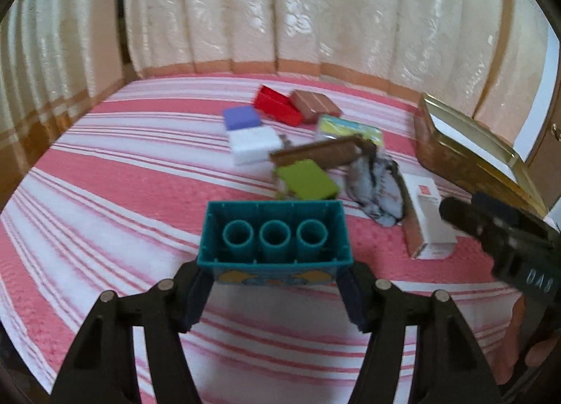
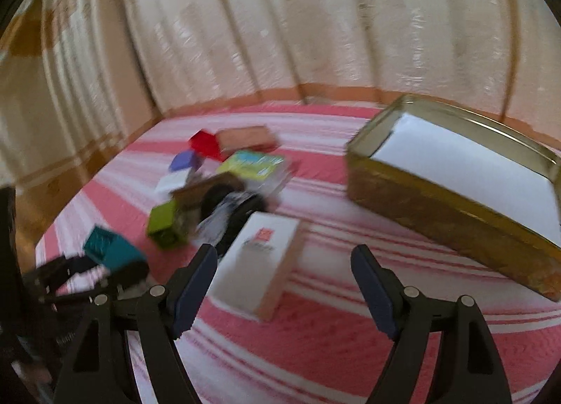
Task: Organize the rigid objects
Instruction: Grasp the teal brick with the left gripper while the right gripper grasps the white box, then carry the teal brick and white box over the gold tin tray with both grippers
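Note:
My left gripper is shut on a teal building block, held above the bed with its hollow underside facing the camera; it also shows in the right wrist view. My right gripper is open and empty, above the striped cover just right of a white and tan carton. A gold tin box with a white lining stands open at the right. Red, brown, blue, white and green blocks lie in a loose pile further back.
The pink and white striped bedcover fills the scene, with cream curtains behind. A brown comb-like bar, a yellow-green packet and a crumpled black and white item lie in the pile. The white carton lies right of it.

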A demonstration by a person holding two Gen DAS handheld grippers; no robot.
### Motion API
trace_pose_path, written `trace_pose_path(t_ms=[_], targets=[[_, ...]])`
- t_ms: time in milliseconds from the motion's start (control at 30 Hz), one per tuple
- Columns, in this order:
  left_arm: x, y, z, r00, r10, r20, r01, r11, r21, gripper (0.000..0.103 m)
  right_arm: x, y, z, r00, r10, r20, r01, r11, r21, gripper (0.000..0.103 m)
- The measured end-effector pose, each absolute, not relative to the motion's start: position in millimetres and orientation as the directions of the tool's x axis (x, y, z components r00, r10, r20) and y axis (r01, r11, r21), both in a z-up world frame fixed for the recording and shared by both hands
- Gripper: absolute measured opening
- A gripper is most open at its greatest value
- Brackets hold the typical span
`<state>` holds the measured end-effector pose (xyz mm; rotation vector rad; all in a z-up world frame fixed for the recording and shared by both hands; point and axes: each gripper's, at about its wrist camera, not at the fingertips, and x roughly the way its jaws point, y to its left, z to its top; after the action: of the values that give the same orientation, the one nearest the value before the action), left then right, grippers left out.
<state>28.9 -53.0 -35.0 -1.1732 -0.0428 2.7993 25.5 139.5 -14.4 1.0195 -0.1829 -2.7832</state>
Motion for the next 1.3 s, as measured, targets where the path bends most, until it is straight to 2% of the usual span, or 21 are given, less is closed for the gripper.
trace_pose_path(t_ms=[400, 433, 500, 533, 567, 767, 933, 1133, 1300], targets=[[28, -67, -34, -0.710, 0.075, -0.700, -0.023, -0.996, -0.083, 0.064, 5, 106, -32, -0.618, -0.235, -0.751, 0.234, -0.966, 0.110, 0.080], [28, -66, -35, -0.709, 0.075, -0.701, -0.024, -0.996, -0.082, 0.064, 3, 105, -34, -0.609, -0.229, -0.760, 0.231, -0.967, 0.106, 0.078], [28, -65, -35, -0.706, 0.074, -0.704, -0.027, -0.997, -0.079, 0.064, 4, 109, -33, -0.615, -0.222, -0.757, 0.217, -0.970, 0.108, 0.067], [28, -64, -35, -0.703, 0.073, -0.707, -0.028, -0.997, -0.075, 0.064, 5, 112, -32, -0.621, -0.210, -0.755, 0.203, -0.974, 0.103, 0.057], [28, -63, -36, -0.702, 0.072, -0.708, -0.029, -0.997, -0.074, 0.064, 5, 115, -32, -0.625, -0.201, -0.755, 0.197, -0.976, 0.096, 0.054], [30, -58, -30, -0.709, 0.072, -0.702, -0.035, -0.997, -0.067, 0.064, 9, 136, -31, -0.636, -0.218, -0.740, 0.179, -0.975, 0.133, 0.045], [28, -54, -25, -0.719, 0.074, -0.691, -0.043, -0.997, -0.062, 0.064, 7, 159, -27, -0.658, -0.204, -0.725, 0.115, -0.978, 0.172, 0.045], [27, -46, -18, -0.731, 0.092, -0.676, -0.066, -0.996, -0.065, 0.064, 18, 177, -5, -0.741, -0.265, -0.617, 0.124, -0.957, 0.262, 0.045], [24, -26, -6, -0.757, 0.109, -0.644, -0.108, -0.993, -0.041, 0.064, 36, 194, 21, -0.853, -0.202, -0.481, 0.090, -0.965, 0.245, 0.045]])
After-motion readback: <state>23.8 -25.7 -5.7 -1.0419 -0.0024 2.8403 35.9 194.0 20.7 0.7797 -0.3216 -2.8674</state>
